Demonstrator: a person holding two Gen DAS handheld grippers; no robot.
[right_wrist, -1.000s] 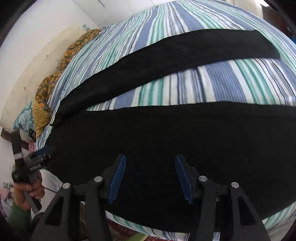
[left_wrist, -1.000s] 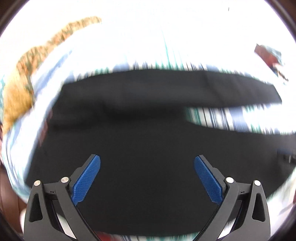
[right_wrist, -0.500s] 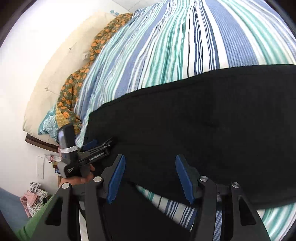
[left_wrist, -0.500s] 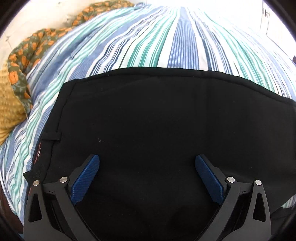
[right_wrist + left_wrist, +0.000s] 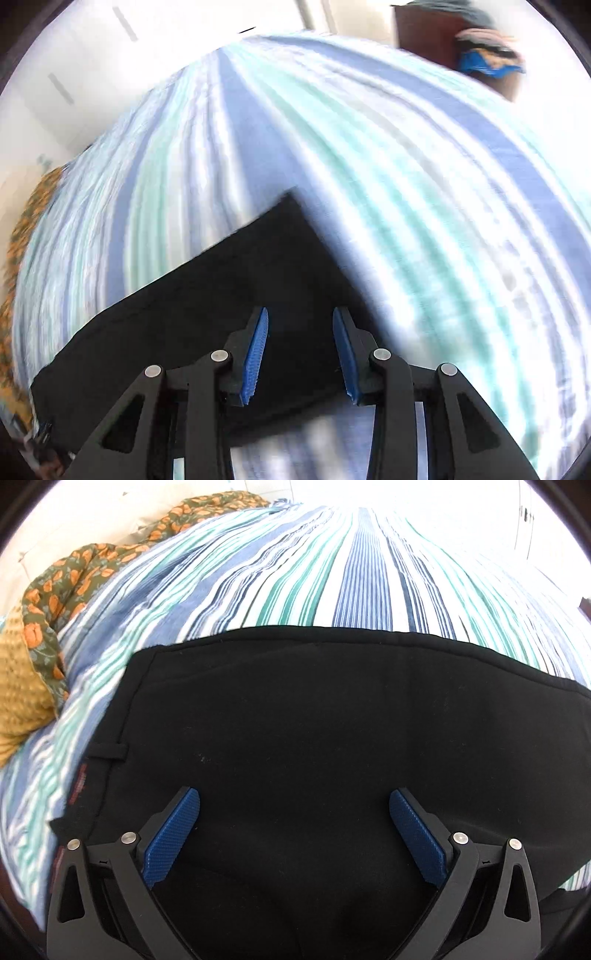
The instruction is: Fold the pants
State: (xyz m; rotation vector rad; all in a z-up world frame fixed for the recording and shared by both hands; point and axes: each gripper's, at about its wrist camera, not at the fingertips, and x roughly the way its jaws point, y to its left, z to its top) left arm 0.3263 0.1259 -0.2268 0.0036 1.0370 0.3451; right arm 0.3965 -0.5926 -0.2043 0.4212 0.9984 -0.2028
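- The black pants (image 5: 314,738) lie flat on the striped bed (image 5: 295,572), already doubled leg over leg, I judge, with the waist at the left and a hem corner (image 5: 291,206) at the right.
- Left to do: the crosswise folds, hem end toward waist.
- The left gripper (image 5: 294,830) hangs over the waist end, jaws spread wide, holding nothing.
- The right gripper (image 5: 300,354) is over the hem end; its jaws have just been closing, a gap remains, and no cloth is pinched.
- A floral cloth (image 5: 74,576) lies at the bed's far left.
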